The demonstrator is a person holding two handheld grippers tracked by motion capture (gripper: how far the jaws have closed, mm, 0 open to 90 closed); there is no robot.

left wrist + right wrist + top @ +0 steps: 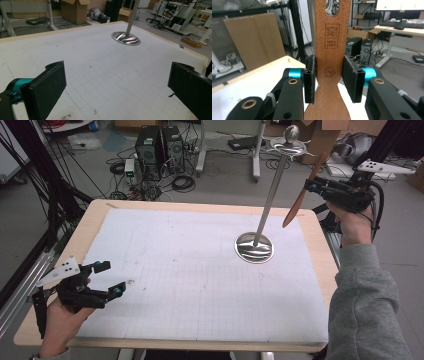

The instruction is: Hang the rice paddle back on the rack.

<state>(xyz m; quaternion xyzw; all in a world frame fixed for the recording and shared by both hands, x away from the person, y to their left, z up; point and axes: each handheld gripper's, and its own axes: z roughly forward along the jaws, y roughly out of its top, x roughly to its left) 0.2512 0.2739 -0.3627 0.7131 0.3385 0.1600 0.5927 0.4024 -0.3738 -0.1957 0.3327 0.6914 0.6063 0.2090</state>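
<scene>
Right claw [329, 82] pinching wooden spatula [332, 50], upper right of frame; my left claw [107, 277] spread over table [200, 270].

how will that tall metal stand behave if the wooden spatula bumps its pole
The metal stand looks apt to tip: a tall thin pole with a ball on top, on one small round base. Its polished base would probably slide on the white mat. The wooden spatula, clamped in the right gripper, looks stiff.

Metal stand [254, 247] on the table's [95, 227] right half; wooden spatula [302, 194] above, just right.
</scene>
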